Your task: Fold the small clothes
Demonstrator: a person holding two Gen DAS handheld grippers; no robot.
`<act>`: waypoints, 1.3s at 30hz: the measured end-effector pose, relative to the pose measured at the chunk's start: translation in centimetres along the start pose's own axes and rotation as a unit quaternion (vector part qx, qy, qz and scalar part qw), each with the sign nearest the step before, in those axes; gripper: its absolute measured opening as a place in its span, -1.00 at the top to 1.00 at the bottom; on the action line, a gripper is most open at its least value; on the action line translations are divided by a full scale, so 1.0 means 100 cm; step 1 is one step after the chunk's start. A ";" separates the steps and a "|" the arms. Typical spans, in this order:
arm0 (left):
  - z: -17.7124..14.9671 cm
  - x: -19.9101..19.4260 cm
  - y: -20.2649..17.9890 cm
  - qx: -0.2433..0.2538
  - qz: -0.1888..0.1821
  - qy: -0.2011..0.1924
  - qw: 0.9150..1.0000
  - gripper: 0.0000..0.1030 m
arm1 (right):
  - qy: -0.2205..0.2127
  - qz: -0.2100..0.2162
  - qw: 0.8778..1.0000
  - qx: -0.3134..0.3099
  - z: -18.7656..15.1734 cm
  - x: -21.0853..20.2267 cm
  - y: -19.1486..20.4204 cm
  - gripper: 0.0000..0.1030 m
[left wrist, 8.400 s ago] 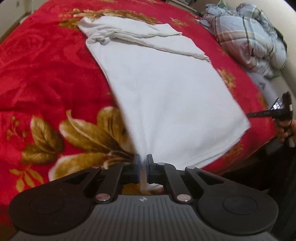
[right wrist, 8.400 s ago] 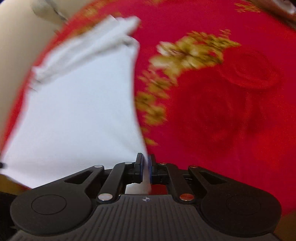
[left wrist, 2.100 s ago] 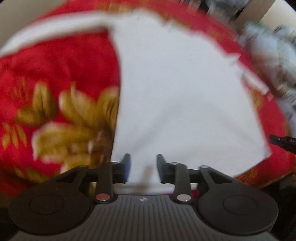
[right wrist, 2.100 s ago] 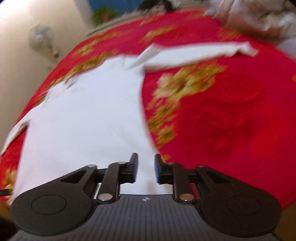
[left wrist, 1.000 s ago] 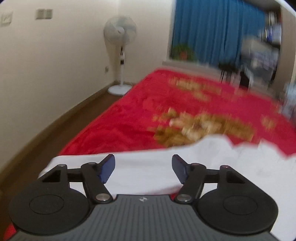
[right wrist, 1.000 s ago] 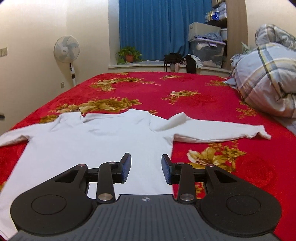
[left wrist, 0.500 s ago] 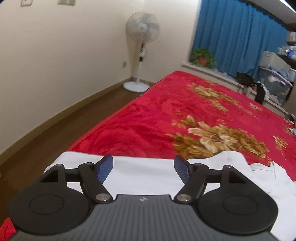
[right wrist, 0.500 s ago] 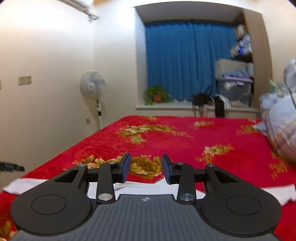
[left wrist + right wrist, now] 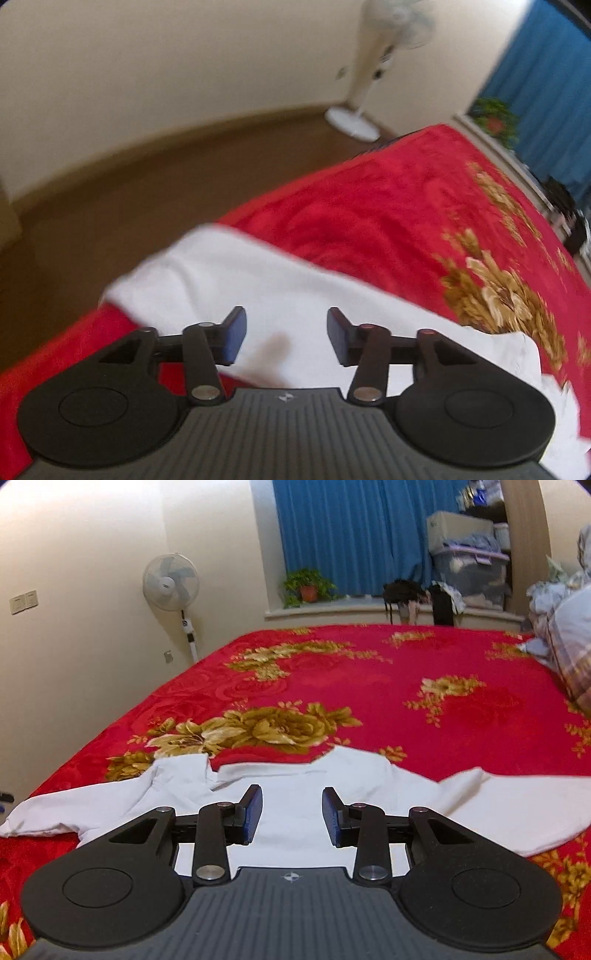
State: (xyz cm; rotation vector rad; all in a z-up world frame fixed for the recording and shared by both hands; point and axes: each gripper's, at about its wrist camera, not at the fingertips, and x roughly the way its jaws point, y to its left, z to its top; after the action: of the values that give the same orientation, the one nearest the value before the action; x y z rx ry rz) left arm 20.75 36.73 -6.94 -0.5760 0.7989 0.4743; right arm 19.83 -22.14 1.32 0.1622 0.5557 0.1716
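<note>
A white long-sleeved shirt (image 9: 295, 797) lies spread flat on the red flowered bedspread (image 9: 369, 686), collar toward the far side, a sleeve stretched out to each side. My right gripper (image 9: 291, 821) hovers open over the shirt's chest just below the collar, nothing between its pads. In the left wrist view the shirt's sleeve (image 9: 236, 280) runs to the bed's left edge. My left gripper (image 9: 284, 338) is above that sleeve, jaws closing, with the cloth under the gap and the pads not pressing on it.
A standing fan (image 9: 171, 587) is by the left wall. Brown floor (image 9: 147, 177) drops off beside the bed's left edge. A plaid quilt (image 9: 569, 642) is heaped at the far right. A potted plant (image 9: 308, 585) and storage boxes (image 9: 469, 557) stand beyond the bed, before blue curtains.
My left gripper dropped and rolled toward the sleeve end at the bed's edge, and its jaws narrowed. The right view tilted back down, bringing the shirt's collar and chest under its open jaws.
</note>
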 end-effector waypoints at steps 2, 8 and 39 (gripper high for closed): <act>0.002 0.014 0.020 -0.040 -0.003 0.040 0.998 -0.05 | 0.013 -0.001 1.000 0.013 -0.004 0.005 -0.006 0.27; 0.007 0.018 0.070 -0.145 -0.029 0.052 0.988 -0.04 | 0.038 0.000 0.999 0.038 -0.003 0.015 -0.012 0.26; -0.006 -0.071 -0.057 0.030 -0.013 -0.175 0.984 0.94 | 0.088 -0.006 0.996 0.033 -0.014 0.041 -0.007 0.70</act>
State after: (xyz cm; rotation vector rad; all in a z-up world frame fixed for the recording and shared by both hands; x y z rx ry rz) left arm 19.47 30.86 -0.14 -0.4314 0.4683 0.5091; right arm 22.57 -21.81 -2.11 0.2098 0.7387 0.1564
